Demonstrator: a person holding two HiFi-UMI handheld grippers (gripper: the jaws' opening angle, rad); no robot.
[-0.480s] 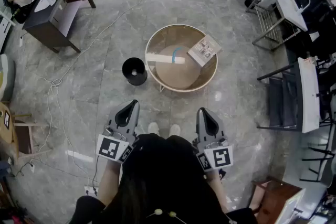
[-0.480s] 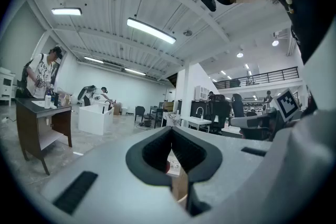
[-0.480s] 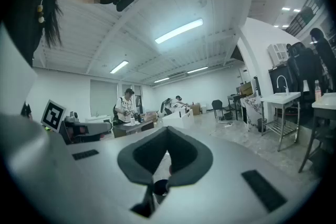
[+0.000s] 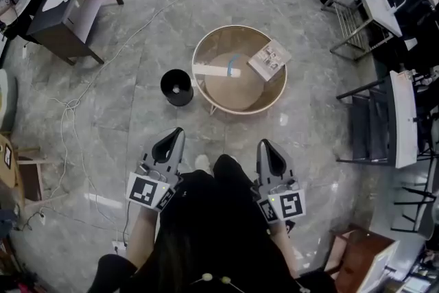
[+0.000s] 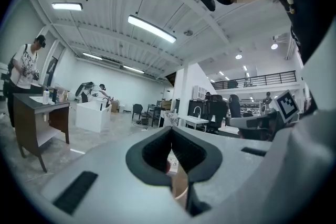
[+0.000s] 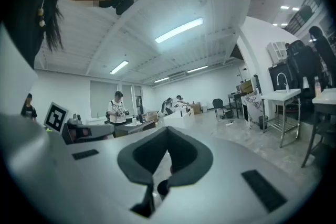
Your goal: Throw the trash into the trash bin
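A black trash bin [image 4: 177, 87] stands on the floor just left of a low round wooden table [image 4: 277, 94]. On the table lie a white strip with a blue band [image 4: 217, 71] and a folded printed booklet [image 4: 269, 60]. My left gripper [image 4: 171, 141] and right gripper [image 4: 269, 151] are held level in front of me, well short of the table and the bin. The jaws of each meet at the tip with nothing between them, as the left gripper view [image 5: 171, 131] and the right gripper view [image 6: 167, 131] both show.
The marble floor carries cables [image 4: 72, 110] at the left. A dark desk [image 4: 75, 7] stands at the far left, with a person beside it. Chairs and white tables [image 4: 401, 113] line the right side. A wooden stool [image 4: 31, 178] stands at the left edge.
Both grippers keep their place and stay shut. The person's feet have shifted and the view has moved slightly, so the table and bin sit a little higher in the frame.
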